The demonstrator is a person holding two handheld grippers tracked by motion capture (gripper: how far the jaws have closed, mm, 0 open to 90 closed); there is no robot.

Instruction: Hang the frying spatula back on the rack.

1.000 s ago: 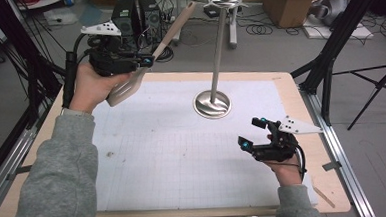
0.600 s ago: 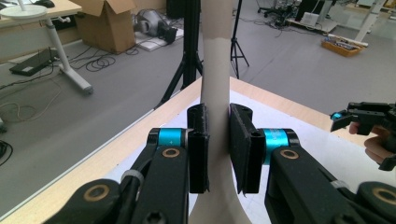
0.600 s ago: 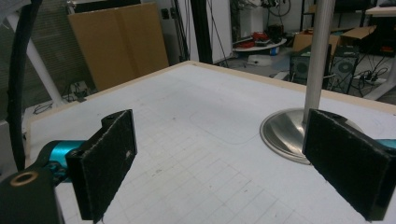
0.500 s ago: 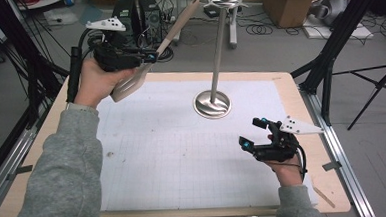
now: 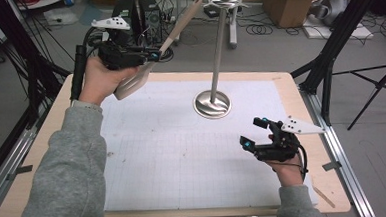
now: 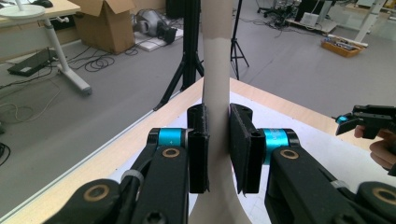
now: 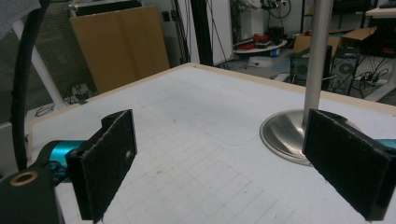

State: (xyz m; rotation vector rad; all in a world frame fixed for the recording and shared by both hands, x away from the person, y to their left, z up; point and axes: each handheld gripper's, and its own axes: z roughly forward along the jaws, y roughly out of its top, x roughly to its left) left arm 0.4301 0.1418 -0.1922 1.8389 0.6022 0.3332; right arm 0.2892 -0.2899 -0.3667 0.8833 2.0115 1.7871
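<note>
My left gripper (image 5: 145, 55) is raised over the table's far left corner, shut on a spatula (image 5: 129, 83). The spatula has a pale flat blade and a long wooden handle that slants up and right, its tip close to the hooks at the top of the stand. In the left gripper view the pads (image 6: 243, 149) clamp the handle (image 6: 215, 70) from both sides. A metal stand (image 5: 218, 47) rises from a round base (image 5: 212, 105) at the back middle of the mat. My right gripper (image 5: 252, 131) rests open on the mat's right side, holding nothing. The stand (image 7: 317, 56) appears beyond my right gripper (image 7: 224, 140).
A white gridded mat (image 5: 183, 154) covers the wooden tabletop (image 5: 53, 161). Beyond the far edge are computer towers (image 5: 141, 11), cardboard boxes (image 5: 288, 1), cables and black tripod legs (image 5: 329, 66). The right gripper (image 6: 362, 123) also appears at the right edge of the left gripper view.
My left gripper has lifted the spatula a little up and to the right, bringing the handle tip nearer the stand's top. The right gripper has stayed put.
</note>
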